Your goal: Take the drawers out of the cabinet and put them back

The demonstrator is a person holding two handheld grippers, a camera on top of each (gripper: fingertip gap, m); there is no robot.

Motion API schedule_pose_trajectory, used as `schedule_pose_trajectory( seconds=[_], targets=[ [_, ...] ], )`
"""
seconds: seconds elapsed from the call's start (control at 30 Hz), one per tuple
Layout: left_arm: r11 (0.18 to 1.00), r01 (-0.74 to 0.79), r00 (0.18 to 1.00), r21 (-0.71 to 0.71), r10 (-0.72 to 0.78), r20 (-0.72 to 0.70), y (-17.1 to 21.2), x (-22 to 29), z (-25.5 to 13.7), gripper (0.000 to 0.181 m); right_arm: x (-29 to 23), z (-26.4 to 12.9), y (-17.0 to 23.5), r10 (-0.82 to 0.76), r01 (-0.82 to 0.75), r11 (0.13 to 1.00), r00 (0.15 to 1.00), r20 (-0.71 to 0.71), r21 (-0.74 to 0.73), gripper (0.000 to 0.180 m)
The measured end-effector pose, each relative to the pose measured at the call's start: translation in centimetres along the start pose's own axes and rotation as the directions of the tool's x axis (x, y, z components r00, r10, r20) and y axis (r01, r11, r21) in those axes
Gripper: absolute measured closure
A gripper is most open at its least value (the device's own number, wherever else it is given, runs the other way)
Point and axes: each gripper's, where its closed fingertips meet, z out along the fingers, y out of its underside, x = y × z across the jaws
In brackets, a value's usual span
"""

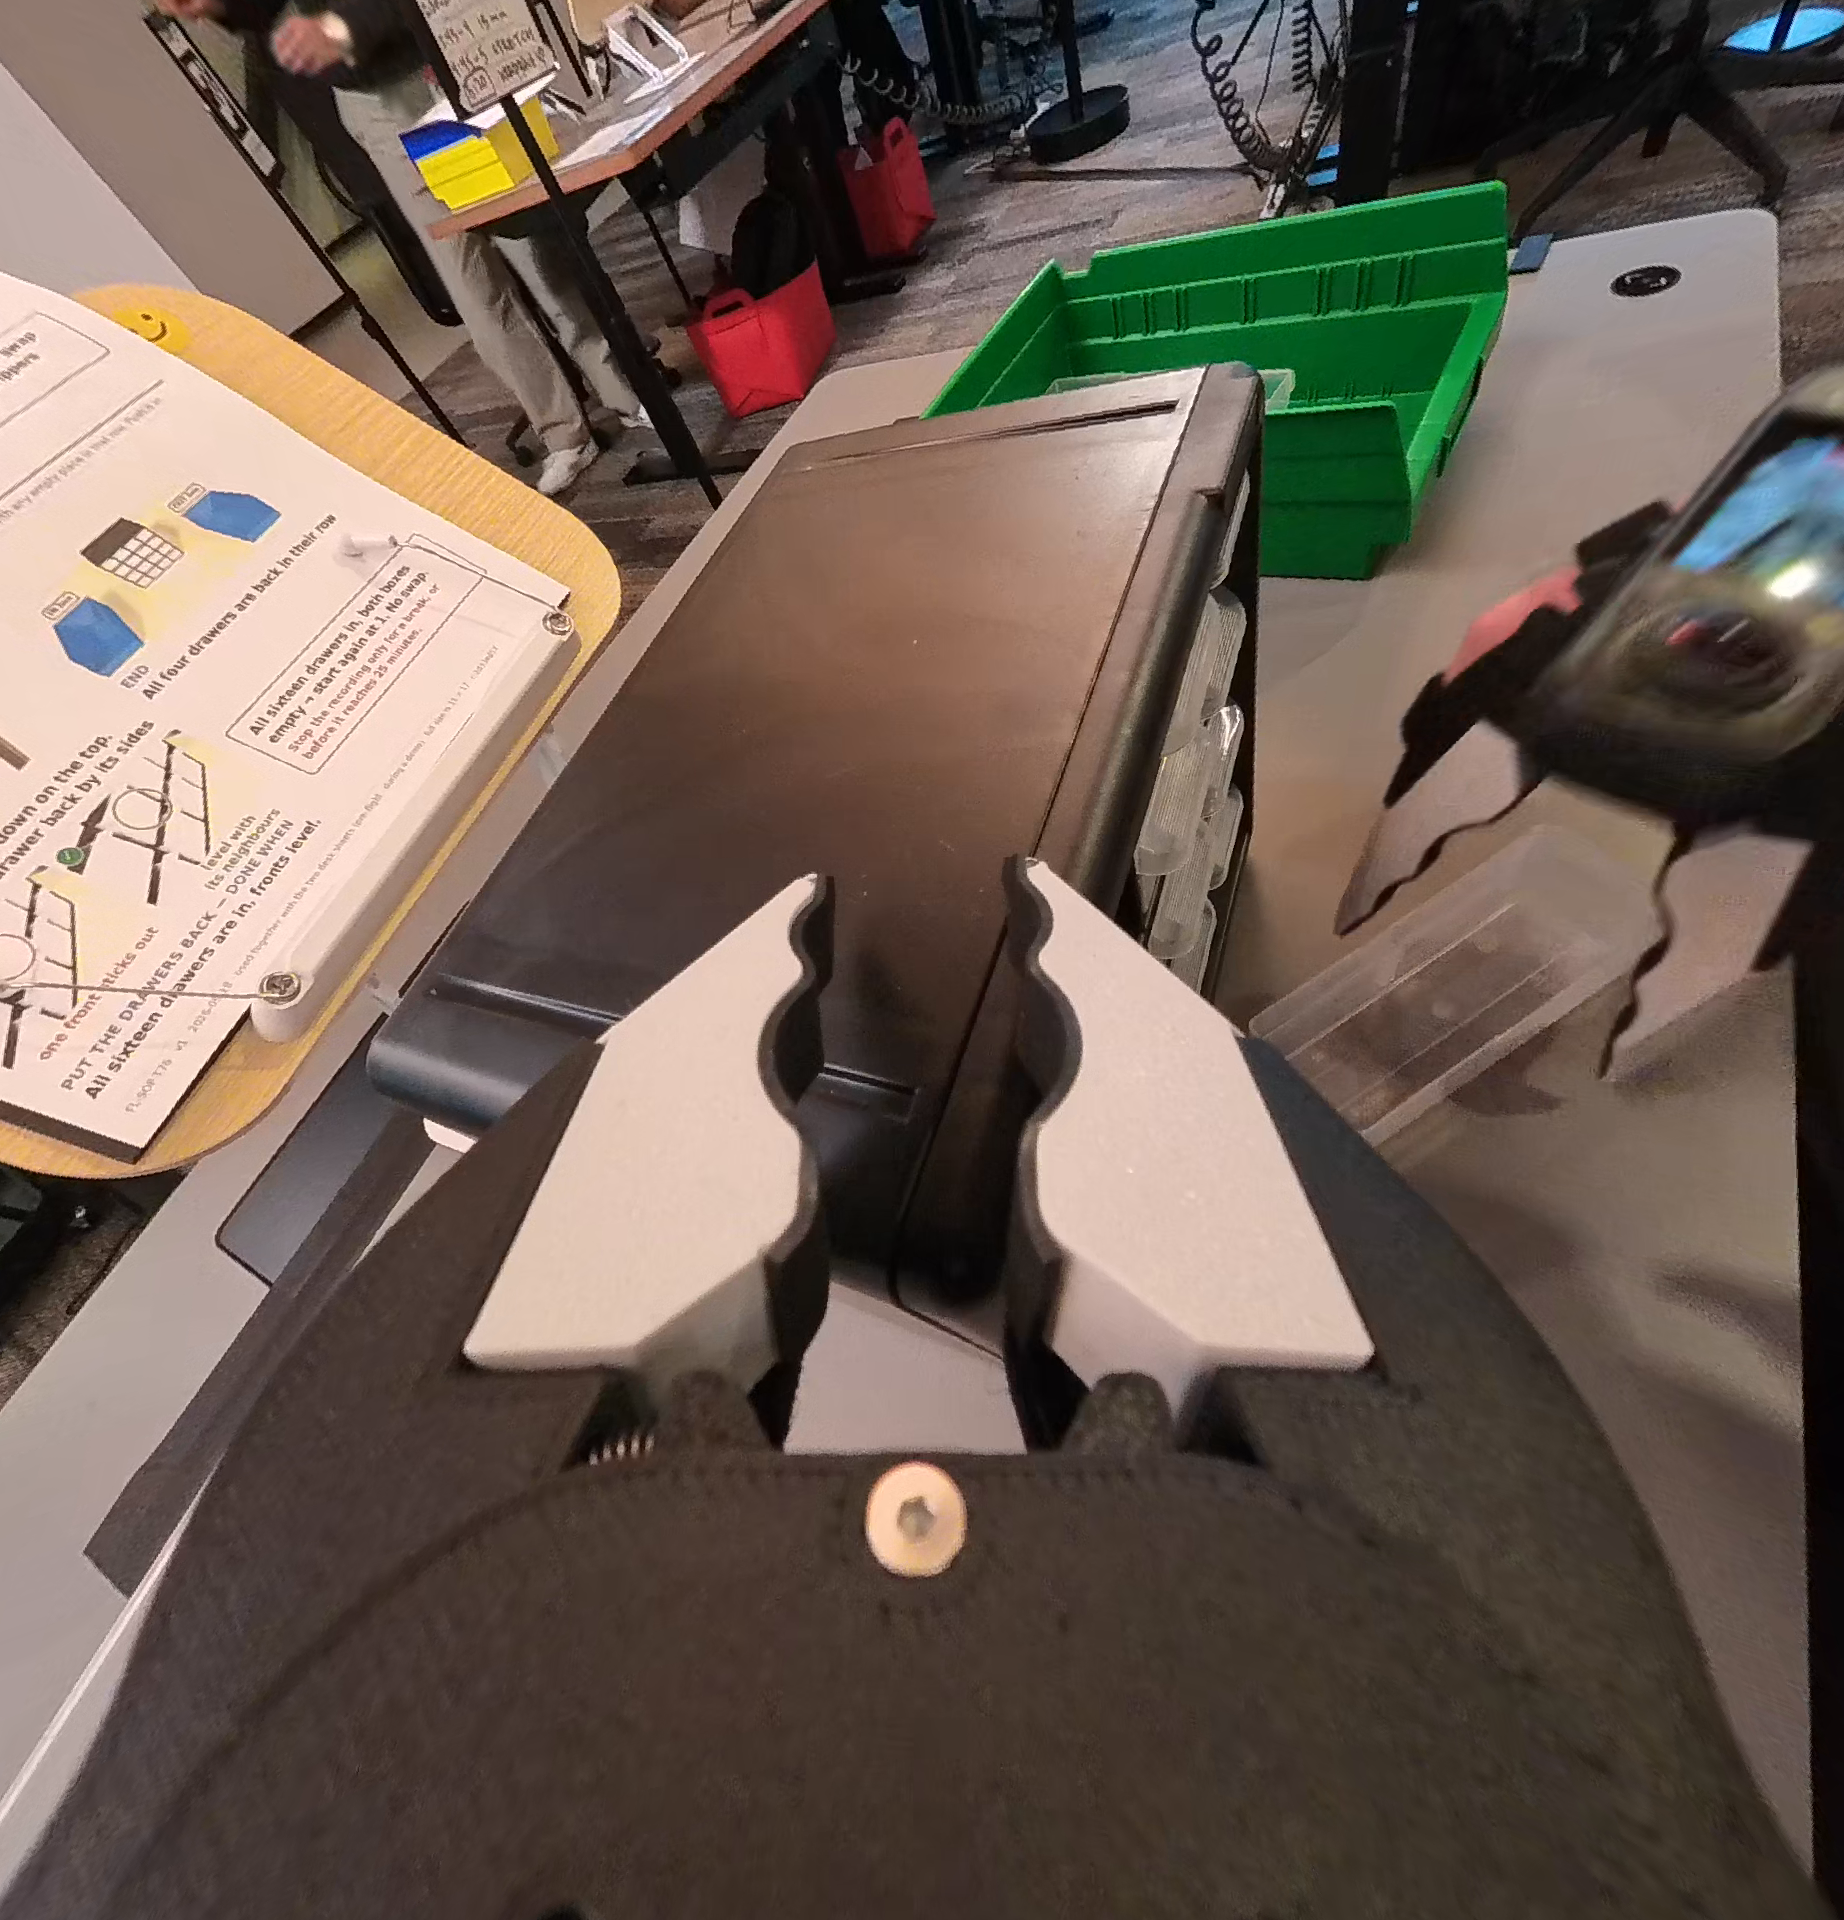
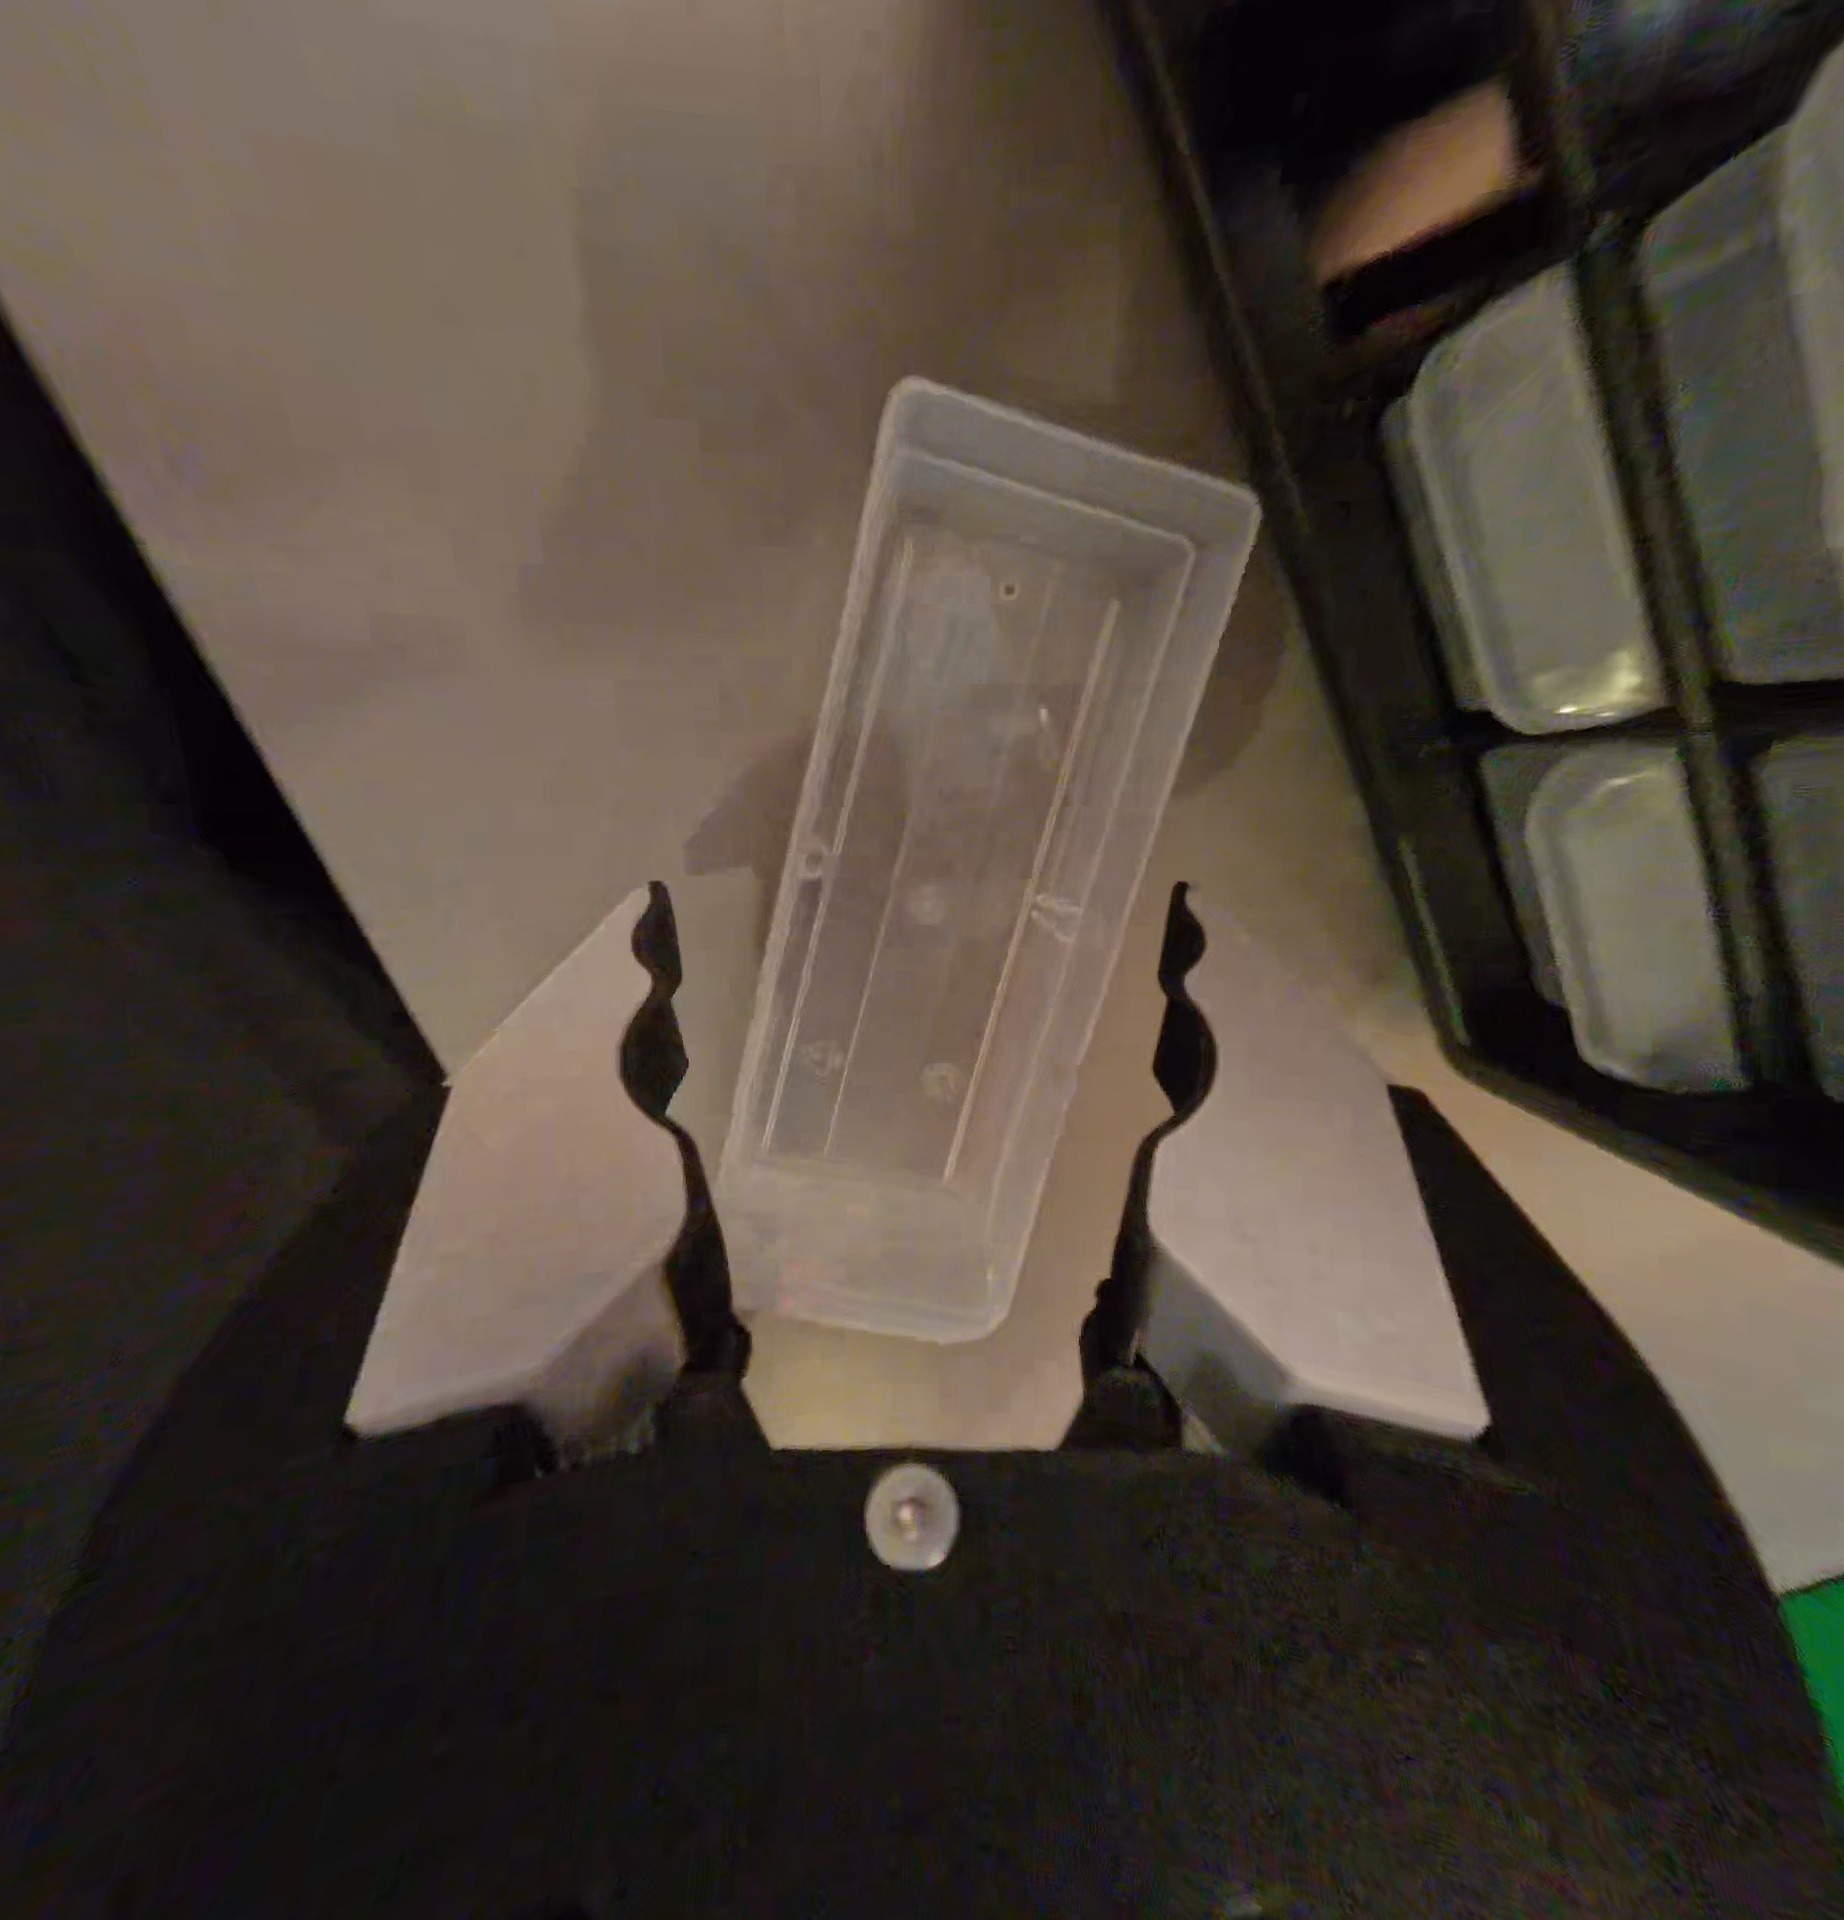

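Drawer [image 2: 985, 862] between parted right tongs [image 2: 918, 997]

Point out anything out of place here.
One clear drawer lies loose on the table, askew to the cabinet, between the open right tongs. One cabinet slot gapes empty. The rest sit in place.

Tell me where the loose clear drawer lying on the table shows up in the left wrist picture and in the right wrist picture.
Left wrist view: the clear drawer lies at mid right on the grey table, beside the black cabinet and under the blurred right gripper.
Right wrist view: the same drawer fills the centre, between the open fingers.
Shared landmark: the black cabinet with its clear drawer fronts.
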Motion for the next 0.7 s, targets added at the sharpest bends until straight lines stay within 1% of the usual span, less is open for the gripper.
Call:
schedule_pose_trajectory(
  seconds=[0.07, 0.13, 0.23, 0.3, 0.37, 0.4, 0.53, 0.57, 0.63, 0.7],
  targets=[
    [1.0, -0.001, 1.0, 0.001, 0.001, -0.002, 0.0, 0.0, 0.0, 0.149, 0.0, 1.2, 0.6, 0.019, -0.017, 0.998, 0.999, 0.032, -0.062, 0.103],
    [1.0, -0.004, 1.0, 0.004, 0.004, -0.003, 0.0, 0.0, 0.0, 0.149, 0.0, 1.2, 0.8, 0.003, 0.001, 0.997, 0.998, 0.055, -0.076, 0.118],
    [1.0, -0.008, 1.0, 0.004, 0.008, -0.004, 0.0, 0.0, 0.0, 0.149, 0.7, 0.2, 1.9, -0.11, 0.11, 0.989, 0.994, 0.011, -0.097, 0.12],
    [1.0, -0.008, 1.0, 0.005, 0.008, -0.005, 0.0, 0.0, 0.0, 0.149, 0.6, -1.2, 2.5, -0.134, 0.136, 0.988, 0.99, 0.032, -0.069, 0.121],
    [1.0, -0.007, 1.0, 0.005, 0.007, -0.005, 0.0, 0.0, 0.0, 0.149, 0.9, -3.4, 4.0, -0.174, 0.177, 0.983, 0.983, 0.056, -0.056, 0.121],
    [1.0, -0.007, 1.0, 0.005, 0.007, -0.005, 0.0, 0.0, 0.0, 0.149, 1.6, -4.8, 4.9, -0.192, 0.194, 0.98, 0.98, 0.046, -0.054, 0.121],
    [1.0, -0.004, 1.0, 0.004, 0.004, -0.006, 0.0, 0.0, 0.0, 0.149, 6.6, -12.1, 9.2, -0.174, 0.172, 0.985, 0.983, -0.051, -0.029, 0.121],
    [1.0, -0.004, 1.0, 0.003, 0.004, -0.006, 0.0, 0.0, 0.0, 0.149, 8.4, -14.0, 10.6, -0.156, 0.152, 0.987, 0.983, -0.093, -0.049, 0.121],
    [1.0, -0.001, 1.0, 0.003, 0.001, -0.006, 0.0, 0.0, 0.0, 0.149, 12.4, -17.6, 13.8, -0.172, 0.152, 0.982, 0.965, -0.199, -0.113, 0.121],
    [1.0, 0.001, 1.0, 0.001, -0.001, -0.005, 0.0, 0.0, 0.0, 0.149, 16.2, -19.9, 17.4, -0.168, 0.112, 0.97, 0.949, -0.266, -0.214, 0.121]
  ],
)
